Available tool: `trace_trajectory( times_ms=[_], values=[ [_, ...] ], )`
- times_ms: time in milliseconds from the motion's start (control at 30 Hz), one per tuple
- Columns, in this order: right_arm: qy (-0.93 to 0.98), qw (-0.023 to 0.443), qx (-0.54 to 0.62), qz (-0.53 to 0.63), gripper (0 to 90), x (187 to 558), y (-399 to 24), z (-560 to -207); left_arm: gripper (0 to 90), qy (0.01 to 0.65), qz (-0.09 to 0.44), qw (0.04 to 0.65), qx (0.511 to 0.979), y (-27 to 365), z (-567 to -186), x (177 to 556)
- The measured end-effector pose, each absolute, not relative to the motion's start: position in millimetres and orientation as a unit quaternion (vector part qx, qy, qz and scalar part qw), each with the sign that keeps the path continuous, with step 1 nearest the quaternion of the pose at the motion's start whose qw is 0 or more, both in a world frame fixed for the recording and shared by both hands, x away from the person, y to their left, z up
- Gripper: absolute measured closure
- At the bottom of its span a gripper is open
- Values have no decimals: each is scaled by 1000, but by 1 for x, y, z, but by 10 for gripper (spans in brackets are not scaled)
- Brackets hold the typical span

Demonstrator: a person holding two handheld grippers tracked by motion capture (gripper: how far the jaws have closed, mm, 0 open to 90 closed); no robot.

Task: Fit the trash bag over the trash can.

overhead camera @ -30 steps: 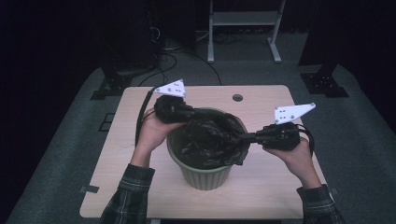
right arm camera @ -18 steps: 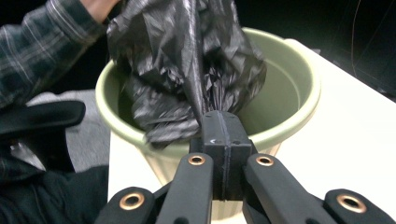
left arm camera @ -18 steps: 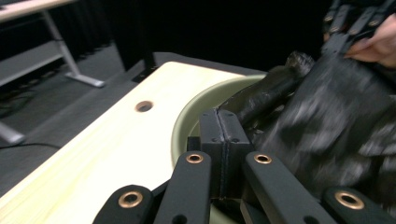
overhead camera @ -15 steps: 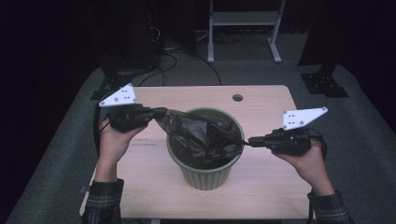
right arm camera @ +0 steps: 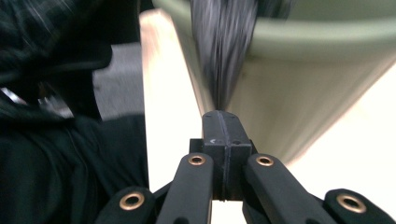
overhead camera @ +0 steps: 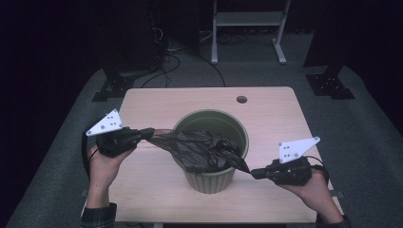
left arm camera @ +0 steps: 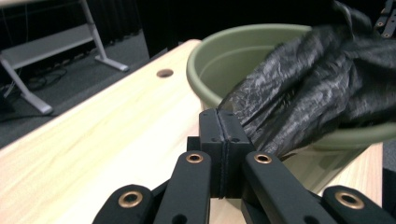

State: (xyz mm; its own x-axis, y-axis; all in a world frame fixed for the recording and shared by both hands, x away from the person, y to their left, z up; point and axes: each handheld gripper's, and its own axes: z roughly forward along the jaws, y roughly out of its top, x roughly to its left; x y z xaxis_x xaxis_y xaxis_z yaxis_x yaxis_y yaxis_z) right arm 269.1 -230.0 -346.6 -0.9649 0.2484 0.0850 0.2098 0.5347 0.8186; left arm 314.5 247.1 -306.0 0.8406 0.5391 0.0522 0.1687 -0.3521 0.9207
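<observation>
Here left tool (overhead camera: 148,133) and right tool (overhead camera: 255,173) each clench black bag (overhead camera: 199,149); bag hides green bin (overhead camera: 209,180) interior.

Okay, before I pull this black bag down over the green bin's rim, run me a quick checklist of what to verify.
1. Left tool shut on the black bag: ok.
2. Right tool shut on the bag's other end: ok.
3. Bag stretched across the green bin: ok.
4. Bag mouth opened wide: not ok, bunched.
5. Bin upright on the table: ok.
6. Bag free of tears: cannot tell.
</observation>
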Motion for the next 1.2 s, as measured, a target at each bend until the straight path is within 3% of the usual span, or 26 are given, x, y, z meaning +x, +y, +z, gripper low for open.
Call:
trace_trajectory(
  times_ms=[167,267,300,400,433,567,867,900,967,1000,1033,1100,1200],
  values=[
    [878,21,141,457,900,269,-232,-357,898,218,167,531,802,245,-312,314],
    [862,41,144,485,900,270,-241,-341,898,214,165,531,803,242,-309,316],
    [851,54,144,502,795,271,-245,-327,898,212,165,530,804,241,-308,316],
    [837,70,154,520,749,275,-247,-309,898,208,164,533,804,239,-305,315],
    [824,95,162,534,719,280,-244,-290,898,206,164,534,803,238,-304,315],
    [817,105,160,544,669,299,-226,-268,898,201,163,537,803,236,-304,313],
    [823,62,186,533,546,342,-183,-273,898,192,162,540,803,235,-302,313],
    [827,40,191,527,500,349,-176,-279,898,192,161,541,803,235,-302,313],
    [830,20,197,521,499,354,-169,-284,898,191,160,542,802,235,-302,314],
    [833,16,201,516,517,355,-167,-285,898,191,160,542,802,235,-302,314],
    [838,16,205,506,590,356,-163,-287,898,191,160,542,802,235,-302,314],
    [849,20,197,489,822,357,-159,-291,898,191,159,543,802,234,-303,314],
    [849,35,182,495,900,353,-159,-292,898,190,159,542,803,234,-303,313]
  ],
)
